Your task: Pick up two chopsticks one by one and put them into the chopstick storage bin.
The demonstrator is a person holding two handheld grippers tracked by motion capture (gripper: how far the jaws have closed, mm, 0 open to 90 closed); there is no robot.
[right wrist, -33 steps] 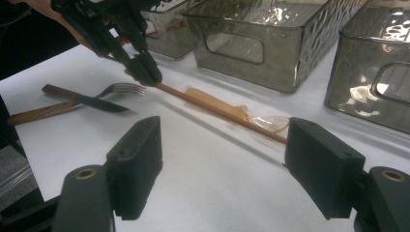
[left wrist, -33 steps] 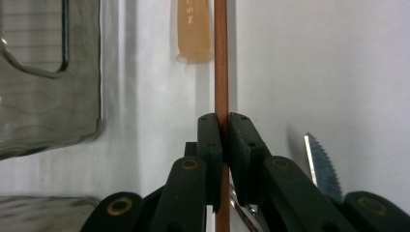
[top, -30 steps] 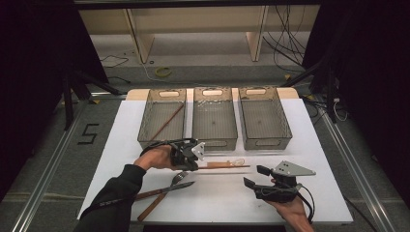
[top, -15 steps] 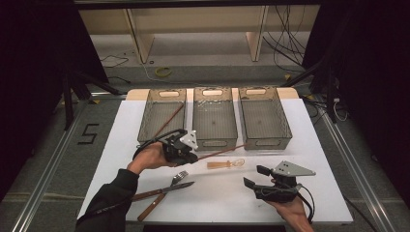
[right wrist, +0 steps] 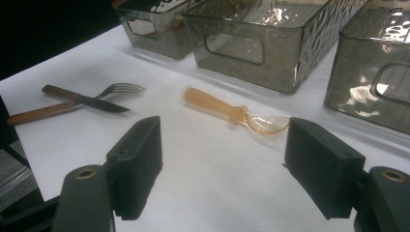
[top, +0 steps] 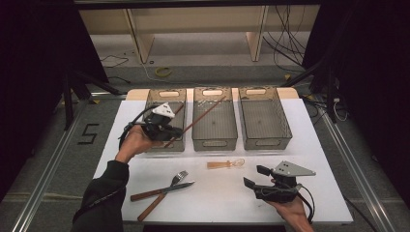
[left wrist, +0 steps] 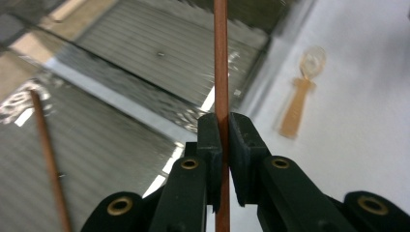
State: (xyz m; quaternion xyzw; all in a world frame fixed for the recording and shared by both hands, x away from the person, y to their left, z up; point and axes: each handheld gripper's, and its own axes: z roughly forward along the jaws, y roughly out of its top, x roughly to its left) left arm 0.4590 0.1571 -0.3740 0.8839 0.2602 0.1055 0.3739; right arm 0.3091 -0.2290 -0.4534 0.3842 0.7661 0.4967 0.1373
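With the left gripper clenched on a chopstick whose tip points toward two o'clock, the person should level the stick lengthwise over the left bin holding its mate before releasing, while the right gripper waits agape.

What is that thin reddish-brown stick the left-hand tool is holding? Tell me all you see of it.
The thin reddish-brown stick looks like a wooden chopstick: long, slender, smooth, round. The left gripper clamps it between black pads near one end. It slants in the air over the left clear plastic bin and the middle one.
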